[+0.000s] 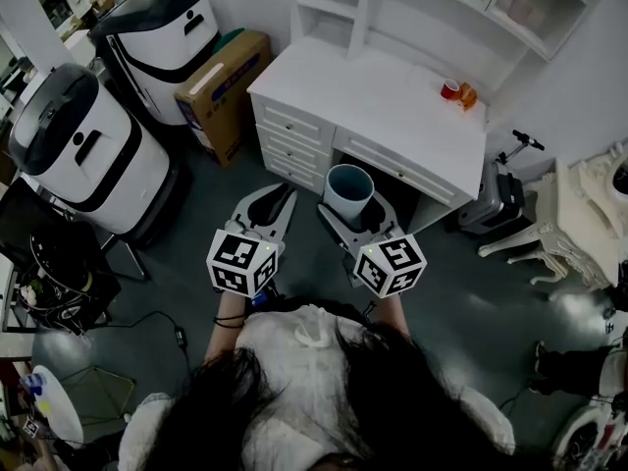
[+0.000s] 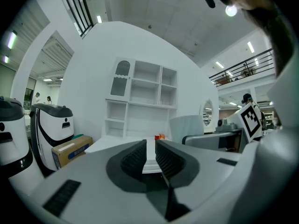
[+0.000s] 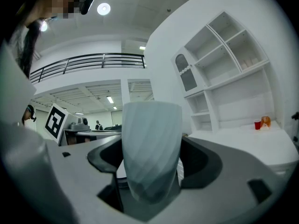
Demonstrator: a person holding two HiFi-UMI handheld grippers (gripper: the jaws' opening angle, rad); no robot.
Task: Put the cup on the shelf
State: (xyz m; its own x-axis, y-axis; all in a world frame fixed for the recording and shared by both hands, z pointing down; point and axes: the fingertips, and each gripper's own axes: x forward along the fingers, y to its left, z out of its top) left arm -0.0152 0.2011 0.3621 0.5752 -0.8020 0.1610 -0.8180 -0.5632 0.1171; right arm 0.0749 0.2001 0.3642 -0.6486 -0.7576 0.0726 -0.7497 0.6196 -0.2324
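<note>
- Currently the right tool (image 1: 355,210) is clamped on the pale blue-grey ribbed cup (image 1: 347,190). The cup stands upright with its mouth up, out in front of the person and well apart from the shelf (image 1: 392,18).
- The left tool (image 2: 150,155) has its jaws drawn nearly together with nothing between them, and it hangs just beside the right one.
- In the right gripper view the jaws seem to bear on the cup's lower, narrower part. The wall tapers there, so I judge a slackened squeeze or a quick swing could let the cup slide down or pivot between the pads.
- The white surface (image 1: 373,106) lies between the cup and the shelf. Carried too low, the cup's base or the tool could knock the front edge or the drawers.
- The shelf openings look narrow, with upright dividers. A tilted or off-centre approach could catch the rim on a board and twist the cup out of the grip.
- Letting go before the base sits flat could leave the cup tipped or rolling off.
- A small red cup (image 1: 449,89) and an orange thing (image 1: 467,95) sit at the surface's far right, so a wide sweep that way might upset them.
</note>
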